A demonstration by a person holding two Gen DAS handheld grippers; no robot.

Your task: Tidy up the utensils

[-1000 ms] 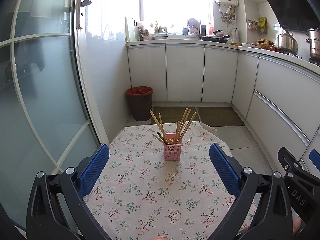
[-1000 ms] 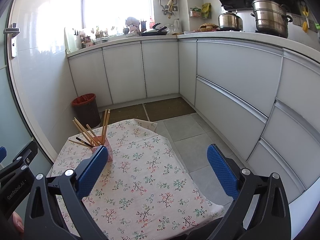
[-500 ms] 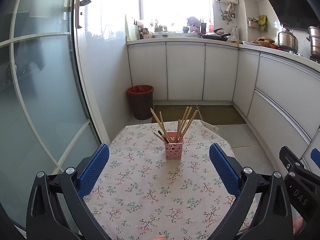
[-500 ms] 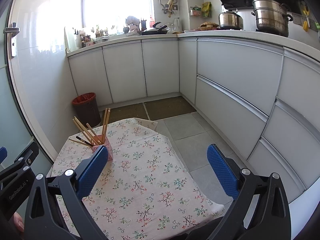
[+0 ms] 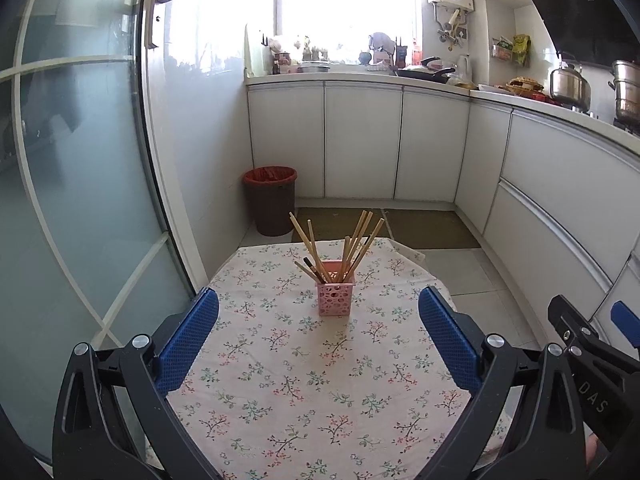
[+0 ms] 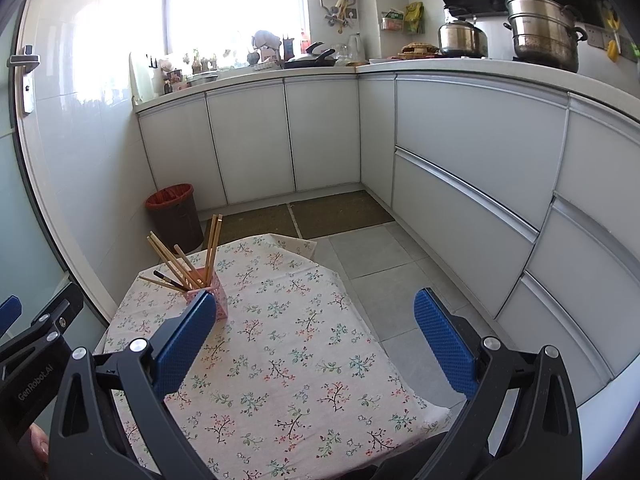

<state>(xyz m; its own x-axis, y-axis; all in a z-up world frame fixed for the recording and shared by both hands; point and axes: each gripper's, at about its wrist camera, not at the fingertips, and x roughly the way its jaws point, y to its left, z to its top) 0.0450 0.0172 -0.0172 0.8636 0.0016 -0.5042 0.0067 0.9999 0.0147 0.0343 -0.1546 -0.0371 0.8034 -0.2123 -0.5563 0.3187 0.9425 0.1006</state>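
Chopsticks (image 5: 347, 246) are held upright in a pink holder (image 5: 335, 293) on the table's (image 5: 304, 392) far half. Both grippers, left (image 5: 319, 335) and right (image 6: 315, 338), are spread wide, empty, nearer.

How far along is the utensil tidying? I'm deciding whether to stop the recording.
Done, apparently: the wooden chopsticks and one dark-tipped stick stand in the pink perforated plastic holder on the floral tablecloth. In hand: nothing; the left gripper and right gripper are both open and empty. Left: no loose utensils show on the cloth.
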